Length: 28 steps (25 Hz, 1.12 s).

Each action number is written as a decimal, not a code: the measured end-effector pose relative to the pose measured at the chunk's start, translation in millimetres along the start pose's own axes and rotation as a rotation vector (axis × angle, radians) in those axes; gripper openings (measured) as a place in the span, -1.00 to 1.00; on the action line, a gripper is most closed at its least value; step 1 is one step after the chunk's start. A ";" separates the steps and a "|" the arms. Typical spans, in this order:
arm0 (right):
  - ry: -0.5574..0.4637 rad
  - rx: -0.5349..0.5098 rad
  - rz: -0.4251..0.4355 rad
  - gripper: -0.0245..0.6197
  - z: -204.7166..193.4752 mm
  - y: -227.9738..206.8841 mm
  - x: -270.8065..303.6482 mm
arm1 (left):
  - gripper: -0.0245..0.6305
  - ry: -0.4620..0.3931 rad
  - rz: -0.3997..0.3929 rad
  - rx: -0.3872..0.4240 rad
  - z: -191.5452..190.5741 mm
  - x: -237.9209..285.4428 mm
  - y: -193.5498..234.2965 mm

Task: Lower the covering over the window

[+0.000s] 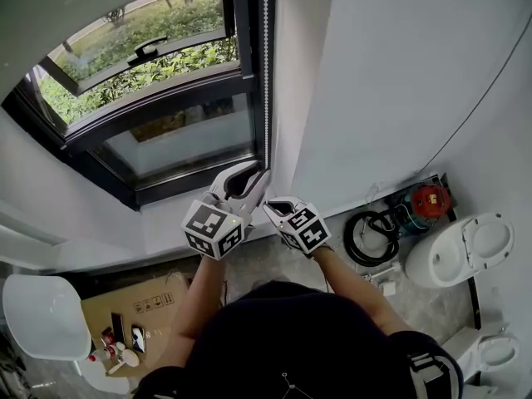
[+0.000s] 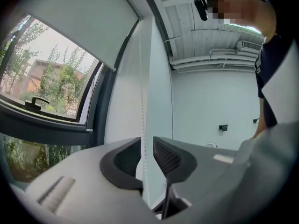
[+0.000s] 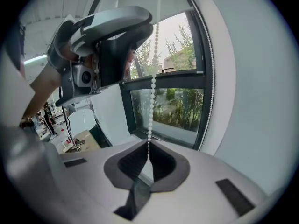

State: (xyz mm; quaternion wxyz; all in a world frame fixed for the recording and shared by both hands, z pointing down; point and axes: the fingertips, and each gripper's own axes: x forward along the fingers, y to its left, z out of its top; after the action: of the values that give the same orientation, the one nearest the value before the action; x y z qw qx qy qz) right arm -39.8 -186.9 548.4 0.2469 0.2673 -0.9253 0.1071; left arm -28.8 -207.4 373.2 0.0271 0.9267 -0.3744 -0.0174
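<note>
The bead chain (image 1: 266,65) hangs along the right edge of the window (image 1: 174,135), between the jaws of the left gripper (image 1: 252,175) and (directly below it) the right gripper (image 1: 272,209), with a toilet (image 1: 465,252) far right.

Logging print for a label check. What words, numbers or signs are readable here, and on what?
Cardboard box: dark printed marks, too small to read.
Cubes on left gripper and right gripper: square markers only, no words.
No other text shows.

Grey floor (image 1: 420,298) seen from steeply above. On it stand a brown cardboard box (image 1: 137,306) (left, below the window), a coiled black hose (image 1: 366,238) by the wall, and a white toilet (image 1: 461,252) at right.
</note>
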 end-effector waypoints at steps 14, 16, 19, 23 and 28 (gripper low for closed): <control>-0.003 -0.014 0.010 -0.86 -0.9 8.1 -2.8 | -0.88 -0.007 0.011 0.033 21.2 16.0 -1.8; -0.004 -0.012 0.010 -0.86 -1.3 6.8 -3.0 | -0.89 -0.023 0.015 0.018 21.2 15.0 -1.1; 0.012 -0.015 0.010 -0.86 -5.0 5.9 -2.0 | -0.89 -0.008 0.003 0.012 16.7 15.2 -4.7; 0.051 -0.009 0.005 -0.86 -21.9 7.1 0.9 | -0.89 0.051 0.004 0.029 -1.1 13.5 -12.6; 0.128 0.003 0.041 -0.86 -44.9 8.4 7.0 | -0.89 0.098 0.015 -0.027 -27.0 11.1 -7.8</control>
State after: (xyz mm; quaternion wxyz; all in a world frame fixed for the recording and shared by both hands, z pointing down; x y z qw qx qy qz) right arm -31.6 -168.1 589.9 0.3030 0.2412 -0.9127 0.1304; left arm -14.0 -208.5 399.5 0.0579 0.9231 -0.3794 0.0230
